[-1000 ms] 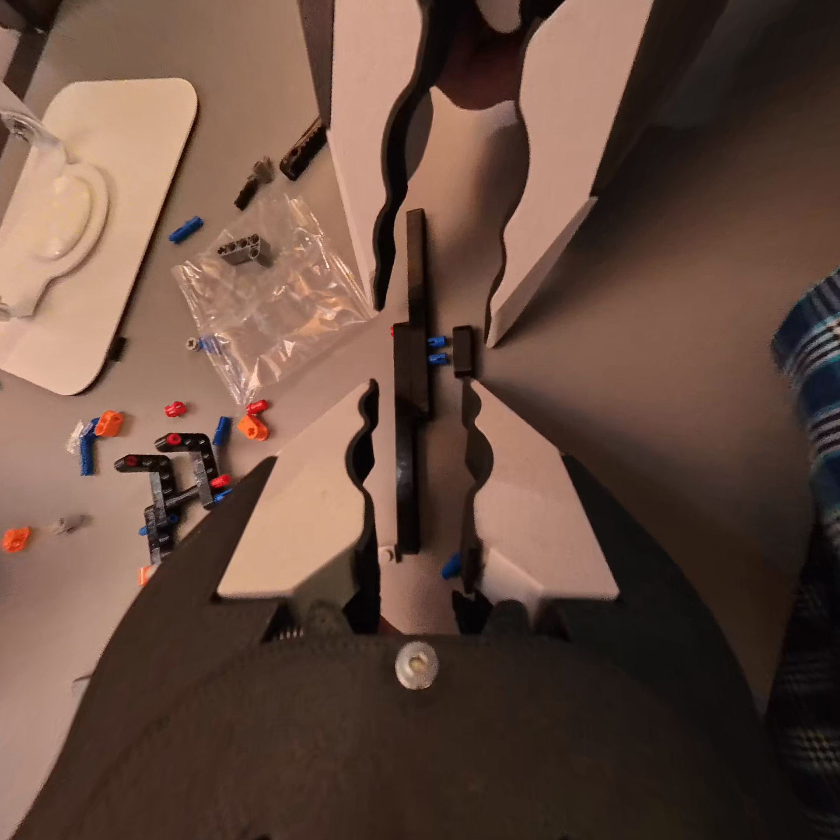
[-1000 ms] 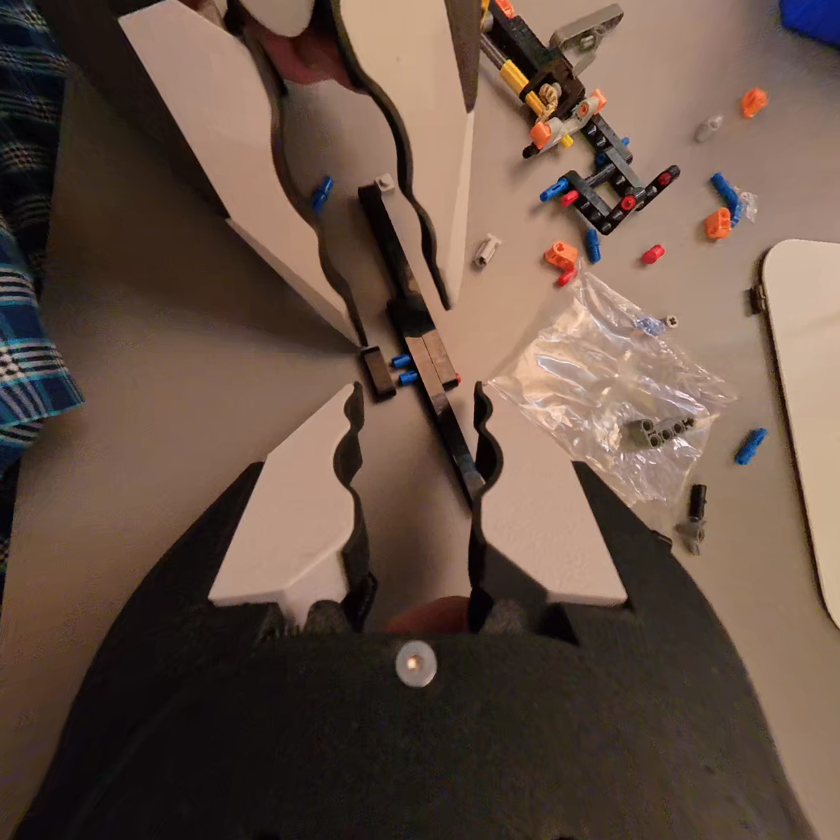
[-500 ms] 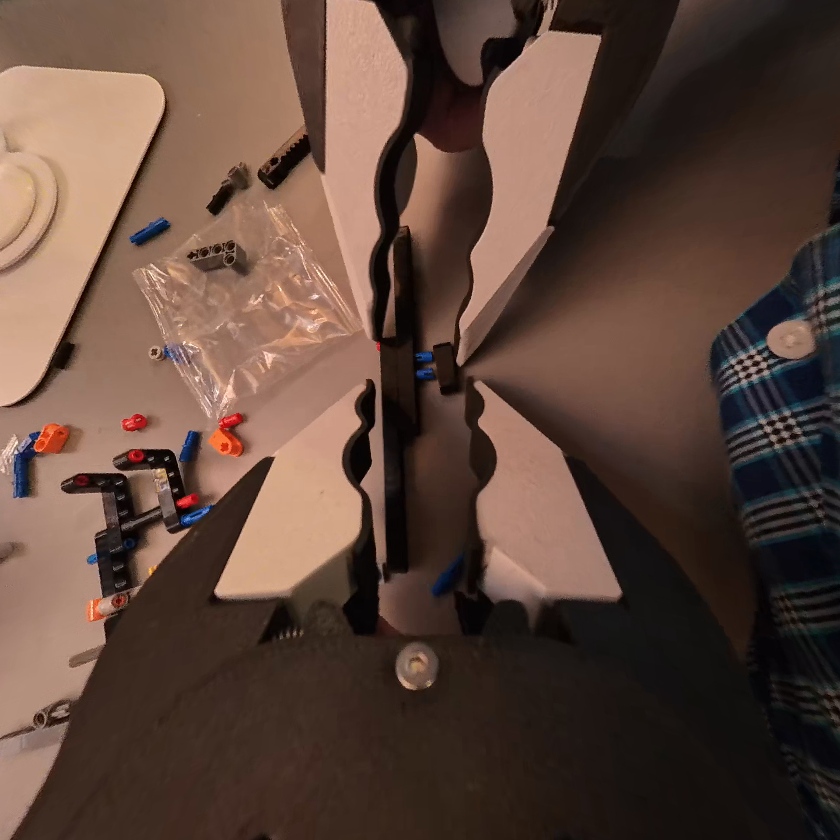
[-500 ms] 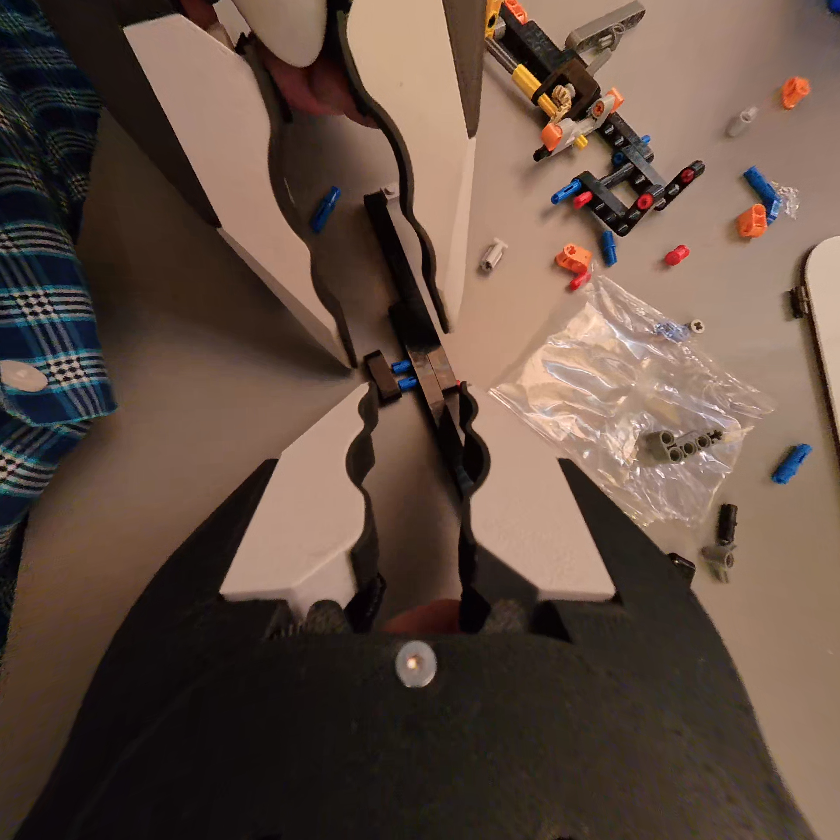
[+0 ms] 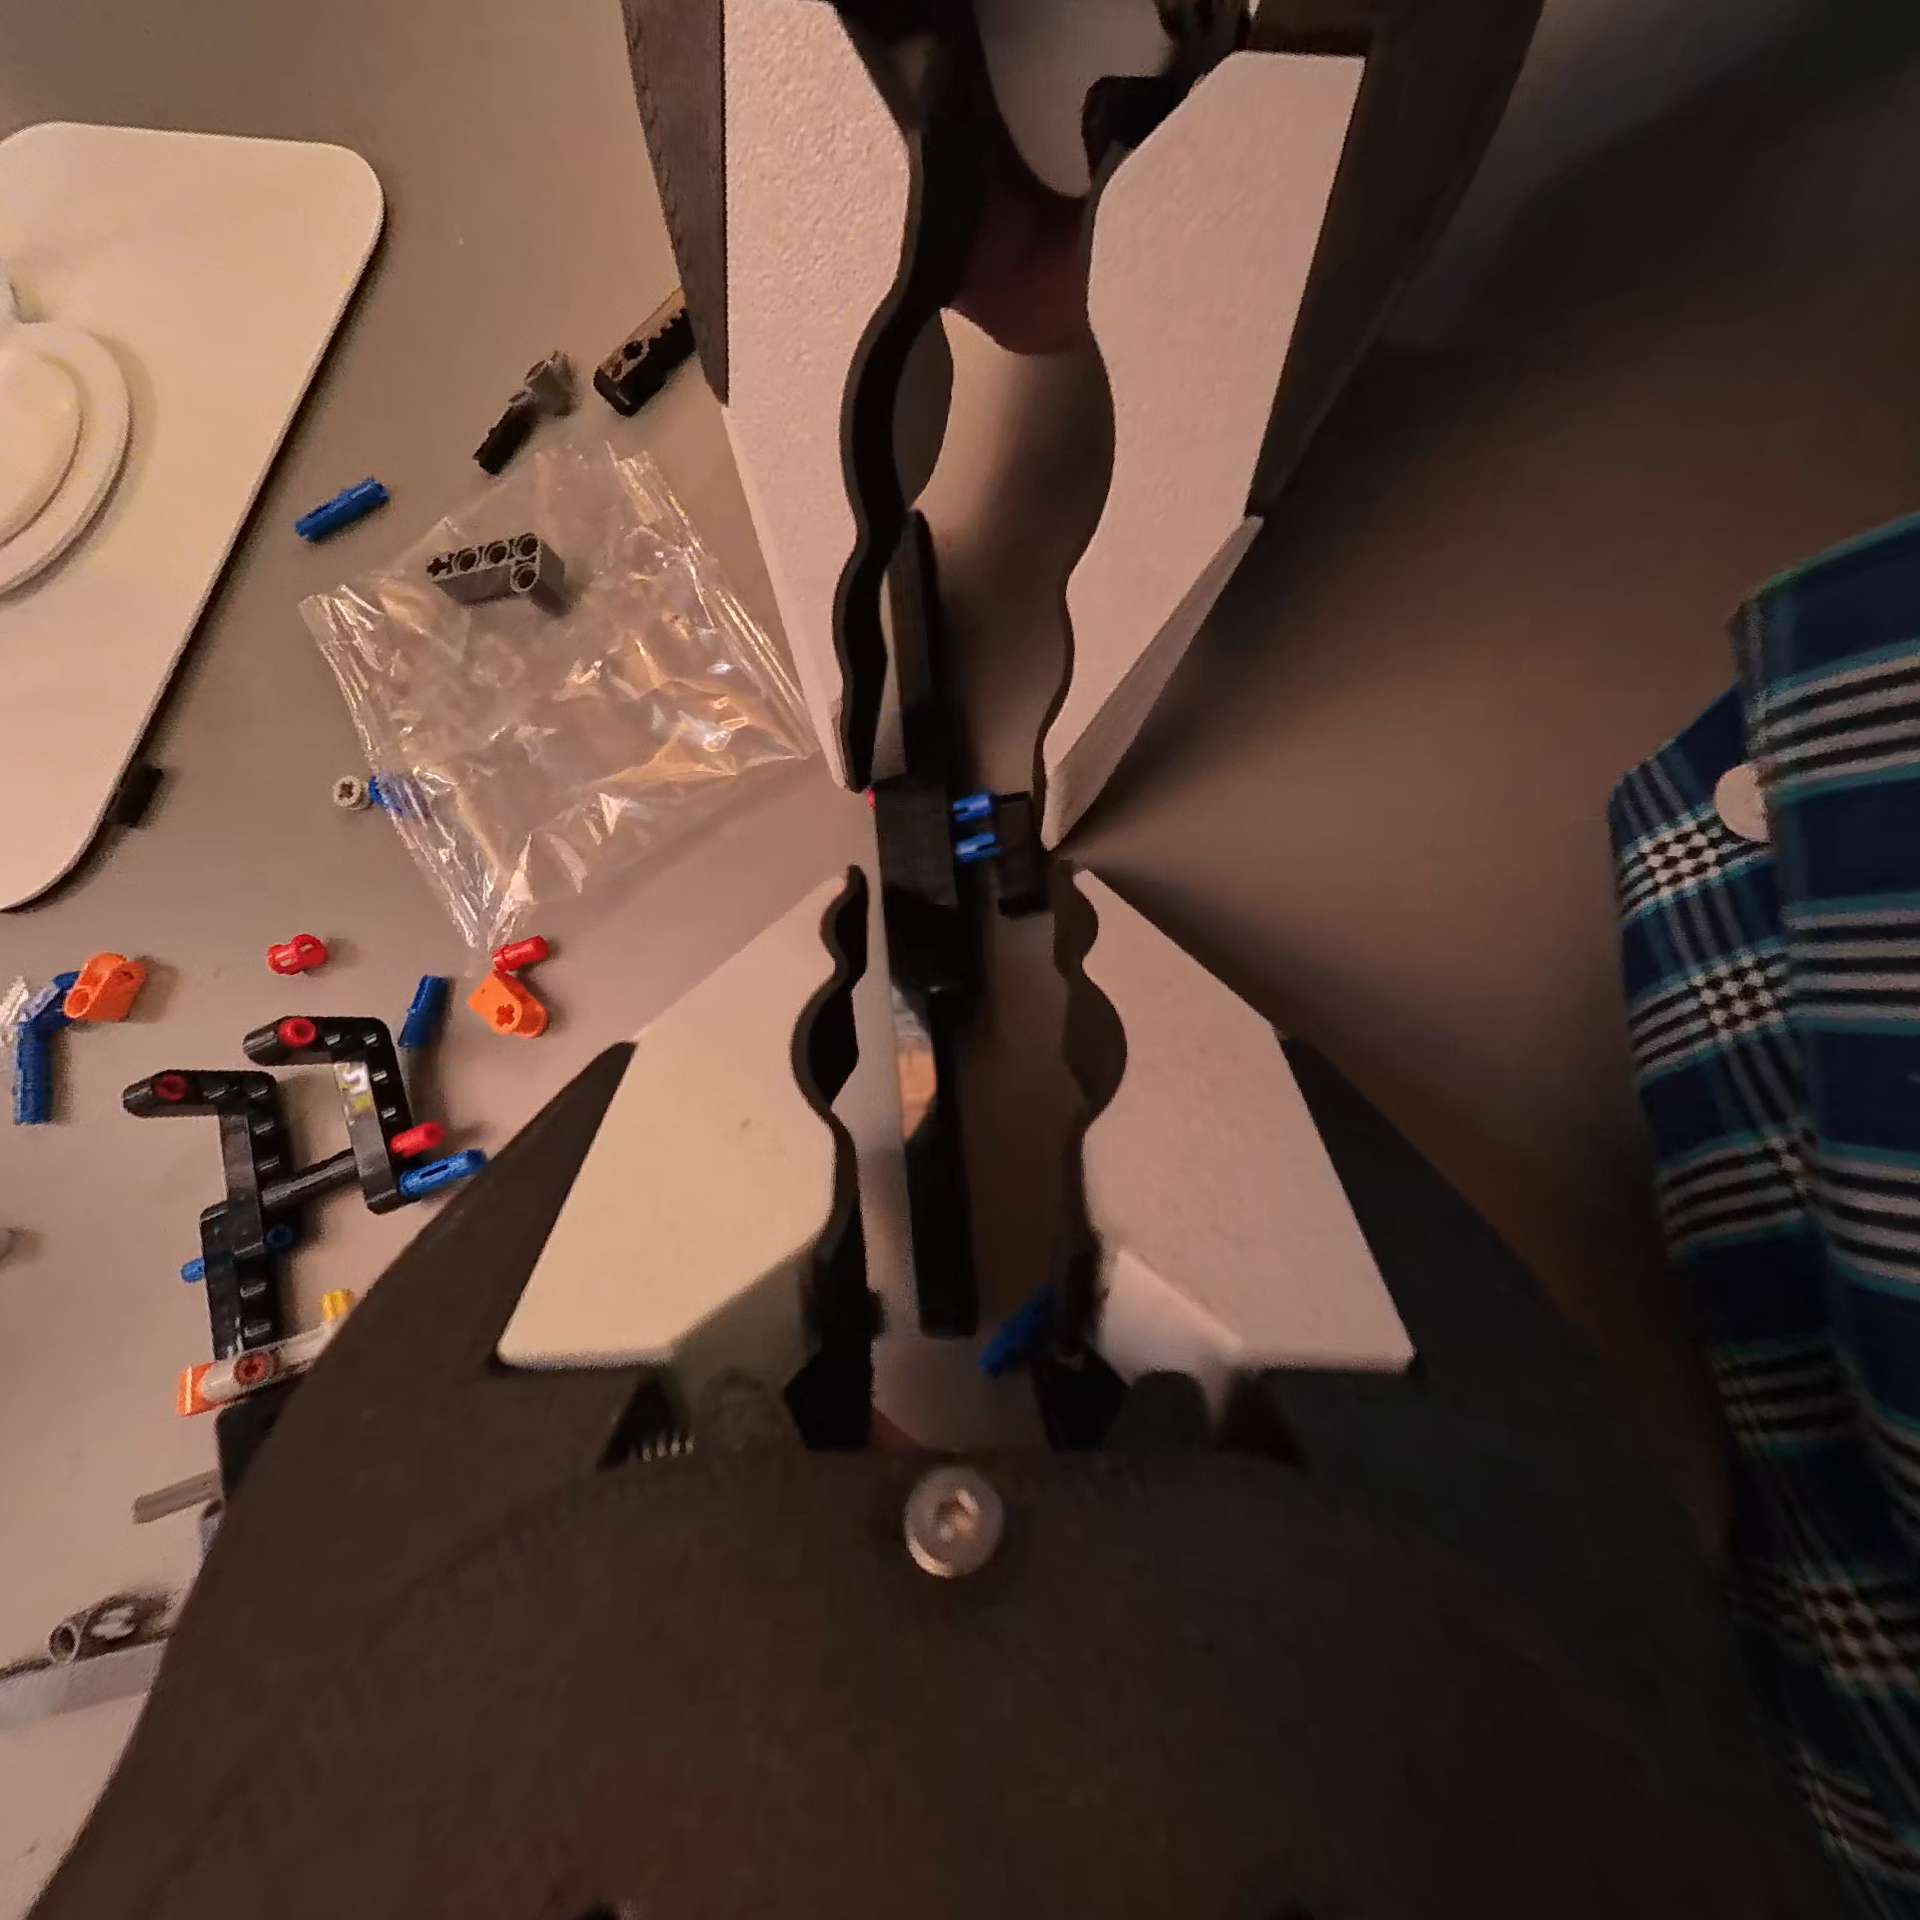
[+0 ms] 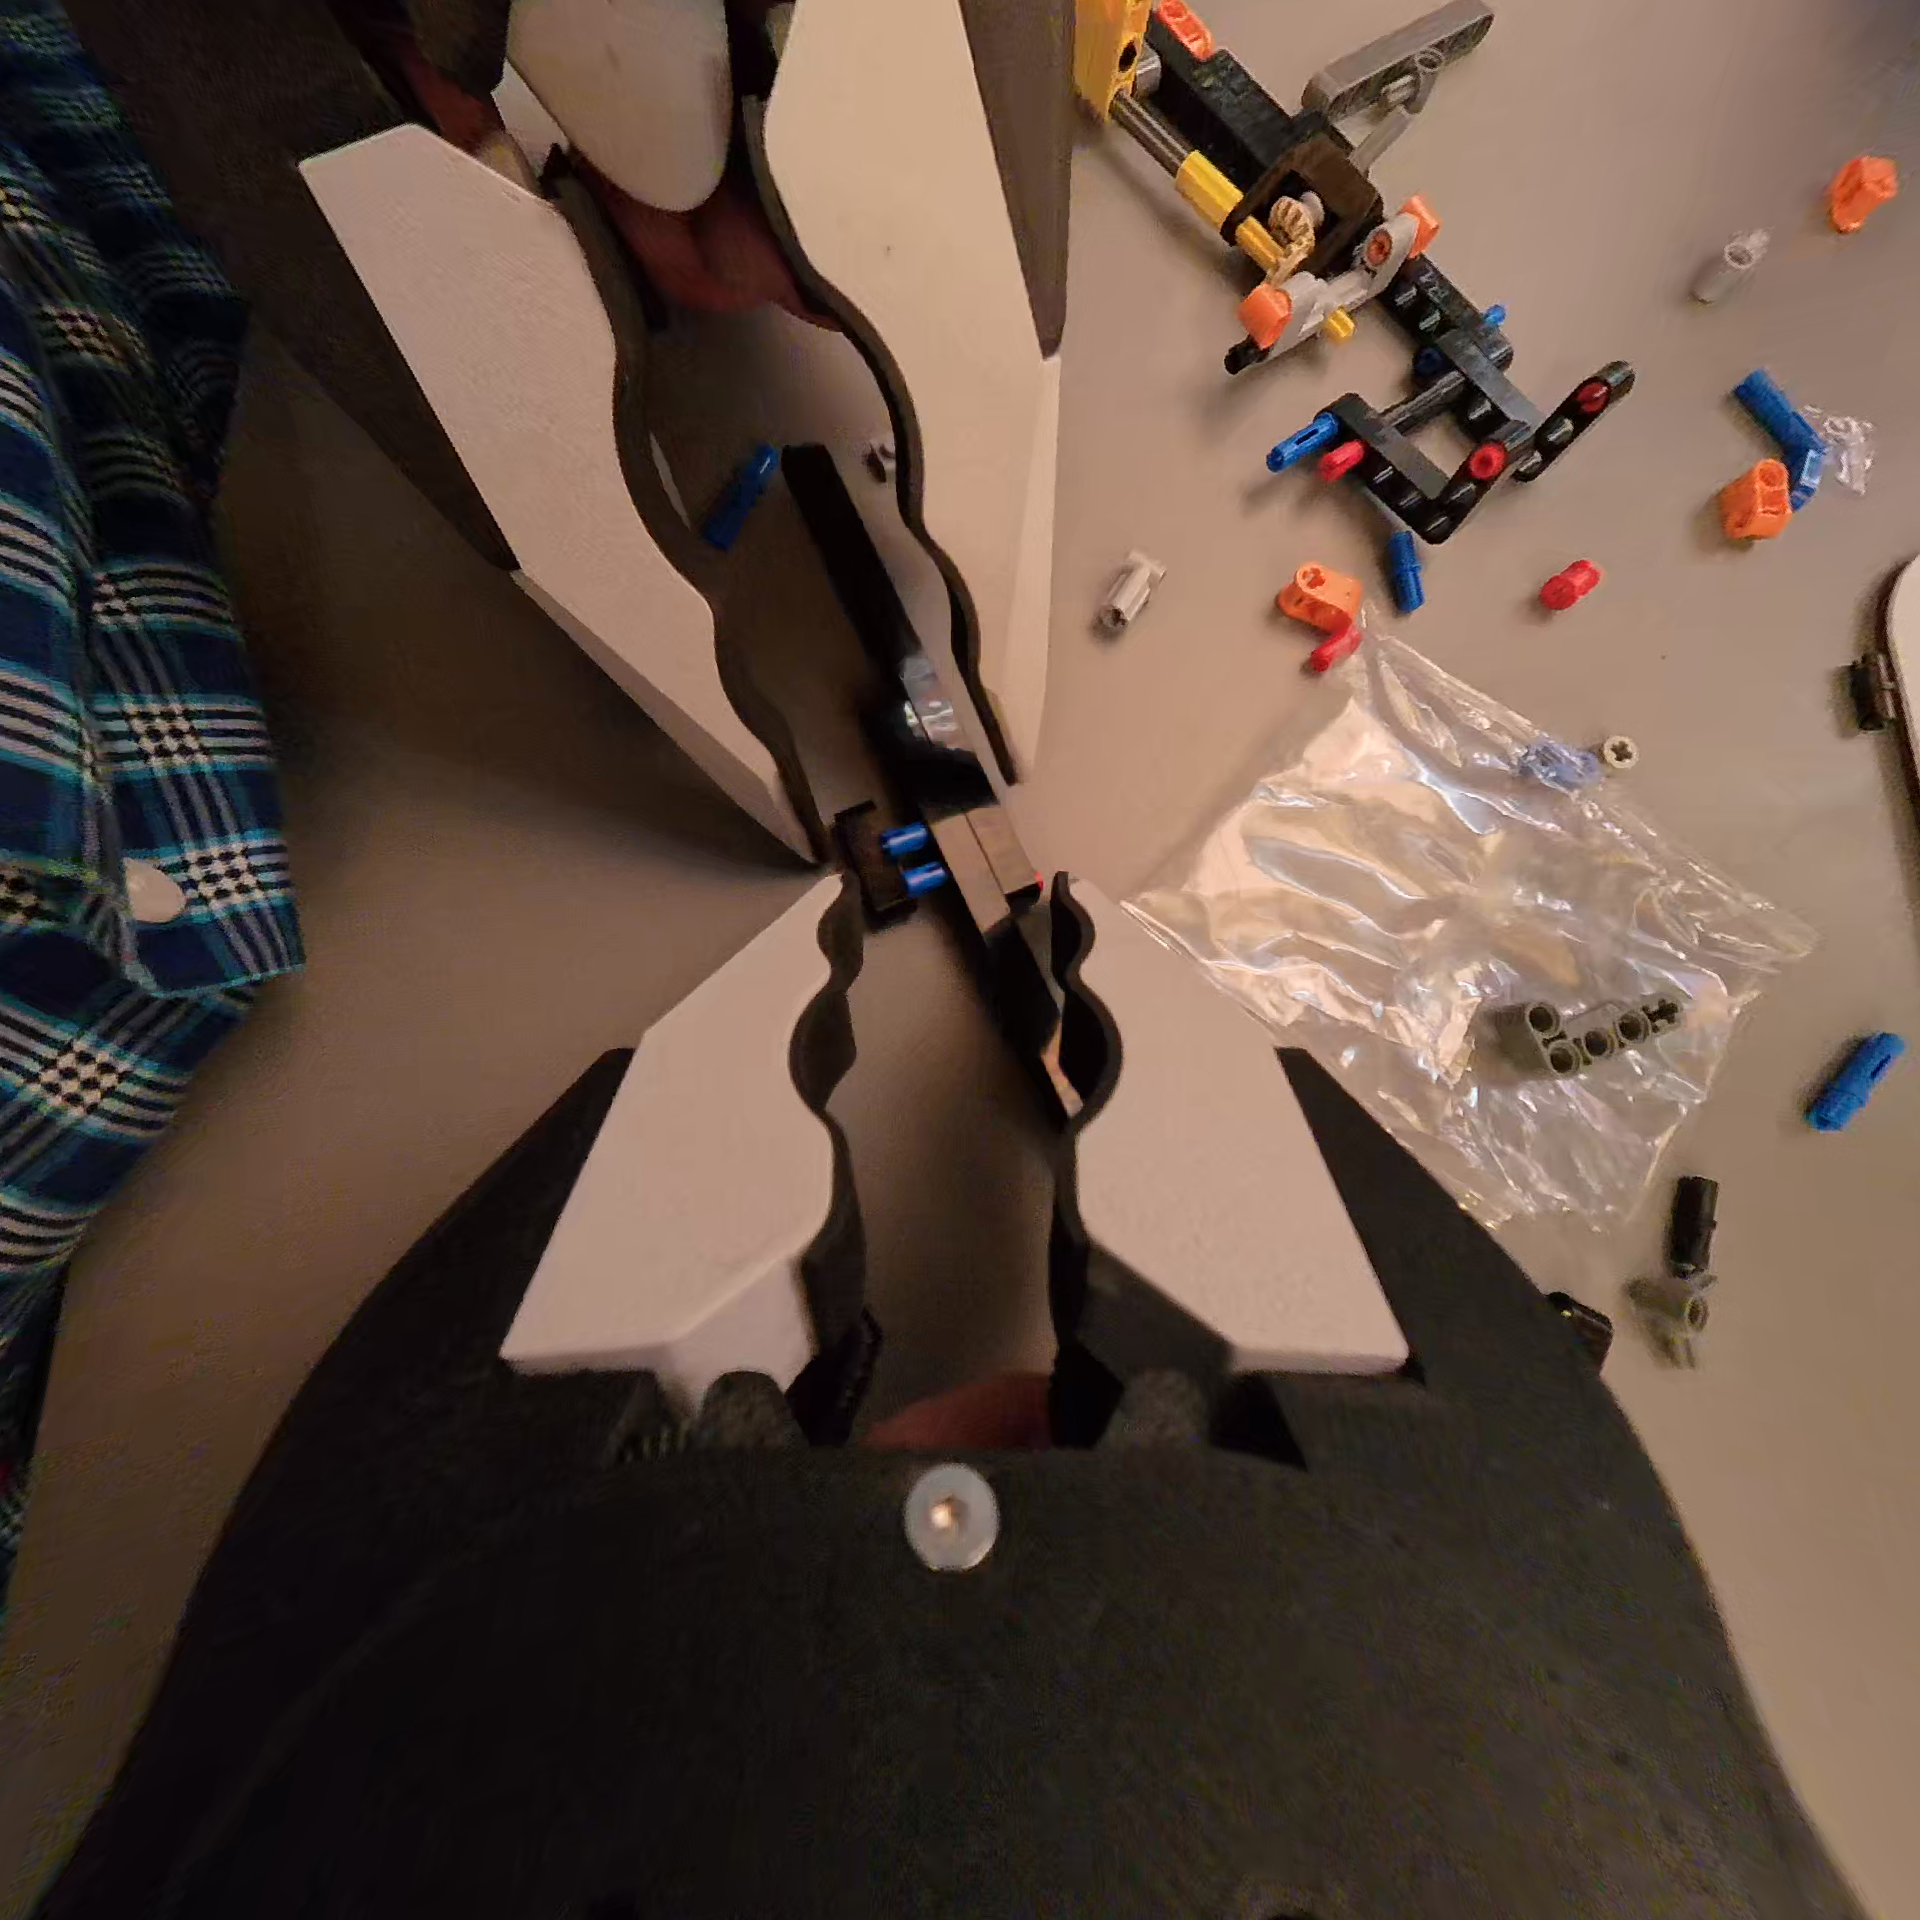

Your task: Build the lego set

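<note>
A long black beam (image 5: 940, 1143) lies on the grey table. Two blue pins (image 5: 977, 831) stick out of its side and carry a small black piece (image 5: 1016, 862). My left gripper (image 5: 966, 878) straddles the beam with its jaws narrow but clear of it. My right gripper (image 6: 951, 888) faces it tip to tip. One right fingertip presses the small black piece (image 6: 868, 868) and the other lies against the beam (image 6: 862, 582), so it is shut across both. The right gripper (image 5: 951, 805) shows at the top of the left wrist view, and the left gripper (image 6: 909, 816) at the top of the right wrist view.
A clear plastic bag (image 5: 551, 727) with a grey angled piece (image 5: 499, 566) lies beside the grippers. A black frame subassembly (image 5: 291, 1143) and loose orange, red and blue pieces lie further out. A white board (image 5: 156, 468) and a plaid sleeve (image 5: 1787, 1039) are at the sides. The tips of both grippers are at nearly the same place.
The right gripper moved in toward the left one and narrowed its jaws around the beam. The small black piece sits closer to the beam on its pins.
</note>
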A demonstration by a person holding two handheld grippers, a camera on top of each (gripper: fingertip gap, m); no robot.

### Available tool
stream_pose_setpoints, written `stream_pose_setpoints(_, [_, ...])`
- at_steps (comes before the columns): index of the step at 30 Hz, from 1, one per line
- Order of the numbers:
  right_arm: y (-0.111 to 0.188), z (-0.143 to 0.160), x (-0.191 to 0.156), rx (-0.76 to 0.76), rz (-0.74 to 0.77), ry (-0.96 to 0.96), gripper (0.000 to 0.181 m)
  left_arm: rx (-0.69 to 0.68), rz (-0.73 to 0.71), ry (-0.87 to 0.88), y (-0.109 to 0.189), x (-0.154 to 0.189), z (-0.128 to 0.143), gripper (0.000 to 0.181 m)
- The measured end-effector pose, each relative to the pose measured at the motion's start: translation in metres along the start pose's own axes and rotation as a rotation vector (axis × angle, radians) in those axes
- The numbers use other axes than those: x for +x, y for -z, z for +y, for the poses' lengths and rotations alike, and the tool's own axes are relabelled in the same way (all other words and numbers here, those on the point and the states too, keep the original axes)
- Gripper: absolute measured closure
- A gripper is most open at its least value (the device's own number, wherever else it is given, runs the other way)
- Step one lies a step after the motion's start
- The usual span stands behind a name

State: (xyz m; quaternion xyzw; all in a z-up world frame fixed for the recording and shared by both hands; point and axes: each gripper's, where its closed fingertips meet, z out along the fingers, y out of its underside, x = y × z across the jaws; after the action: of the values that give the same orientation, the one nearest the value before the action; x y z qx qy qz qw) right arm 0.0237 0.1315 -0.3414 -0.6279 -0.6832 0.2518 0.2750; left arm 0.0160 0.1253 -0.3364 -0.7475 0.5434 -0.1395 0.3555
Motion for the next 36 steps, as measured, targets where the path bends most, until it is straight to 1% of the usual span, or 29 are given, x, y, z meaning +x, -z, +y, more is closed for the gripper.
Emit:
stream_pose_setpoints(6, [0.001,0.001,-0.002,-0.004,-0.004,0.0,0.143,0.002,-0.008,-0.012,0.001,-0.001,0.0,0.144])
stream_pose_setpoints(11, [0.004,-0.002,-0.001,0.009,0.008,0.01,0.143,0.008,-0.017,0.021,0.007,-0.009,0.0,0.147])
stream_pose_setpoints(13, [0.007,-0.003,-0.001,0.016,0.0,0.003,0.146,0.013,-0.009,0.014,0.01,-0.009,0.0,0.151])
stream_pose_setpoints(18, [0.012,-0.001,0.004,0.022,0.008,-0.014,0.149,0.027,0.019,0.024,0.015,-0.009,0.001,0.153])
stream_pose_setpoints(23, [0.013,0.0,0.007,0.023,0.006,-0.018,0.159,-0.027,-0.002,-0.014,0.014,-0.015,0.012,0.161])
stream_pose_setpoints(27, [0.009,0.003,0.006,0.011,0.014,0.001,0.169,-0.043,-0.018,-0.052,0.008,-0.014,0.014,0.167])
stream_pose_setpoints(29, [0.008,0.004,0.003,0.008,0.0,-0.009,0.172,-0.04,-0.02,-0.052,0.007,-0.015,0.013,0.167])
stream_pose_setpoints(32, [0.011,0.0,0.004,0.03,-0.001,-0.024,0.172,-0.047,-0.028,-0.072,0.007,-0.017,0.015,0.168])
stream_pose_setpoints(36, [0.008,0.001,0.004,0.019,0.004,-0.02,0.173,-0.049,-0.011,-0.096,0.006,-0.016,0.016,0.166])
